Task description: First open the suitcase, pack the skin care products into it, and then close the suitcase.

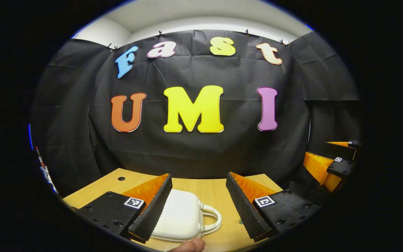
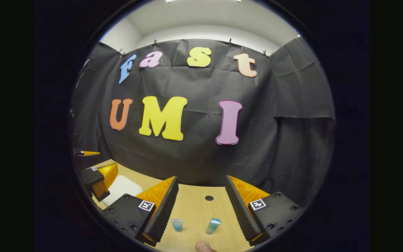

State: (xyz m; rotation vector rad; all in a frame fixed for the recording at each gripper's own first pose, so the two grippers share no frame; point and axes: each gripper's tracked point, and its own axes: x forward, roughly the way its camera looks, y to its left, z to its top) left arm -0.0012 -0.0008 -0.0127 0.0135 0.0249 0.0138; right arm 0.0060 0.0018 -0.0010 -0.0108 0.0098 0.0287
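Suitcase [image 1: 182, 217]: small white hard-shell case, closed, lying flat on the wooden table [image 1: 208, 190]; seen in the left gripper view low between that gripper's two fingers, touching neither
Left gripper [image 1: 201, 206] jaws: wide apart, nothing held; the case's left part is hidden behind the left finger, the right finger stands clear of it
Right gripper [image 2: 201, 213] jaws: wide apart, nothing held, nothing touched
Suitcase heading: handle [image 1: 211, 218] on its right side in the left gripper view, a looped white grip pointing toward the right finger; long axis cannot be told, as the near end is cut off
Suitcase, second sighting [image 2: 119, 189]: white rounded corner at the left of the right gripper view, beside and partly behind the left gripper [image 2: 96, 178]
Skin care products: two small items on the table between the right gripper's fingers, apart from each other; a pale blue tube [image 2: 212, 226] leaning slightly left, cap up, and a clear cup-shaped item [image 2: 177, 224] with blue in it, wider at the top
Left gripper pose: low, level, aimed across the table at the back wall
Right gripper pose: same low, level aim; seen at the far right [image 1: 331, 168] of the left gripper view, well apart from the case
Hands: a fingertip [image 1: 189, 245] at the bottom edge of the left gripper view, another [image 2: 204, 246] at the bottom of the right gripper view
Table detail: dark round hole [image 2: 209, 198] beyond the products
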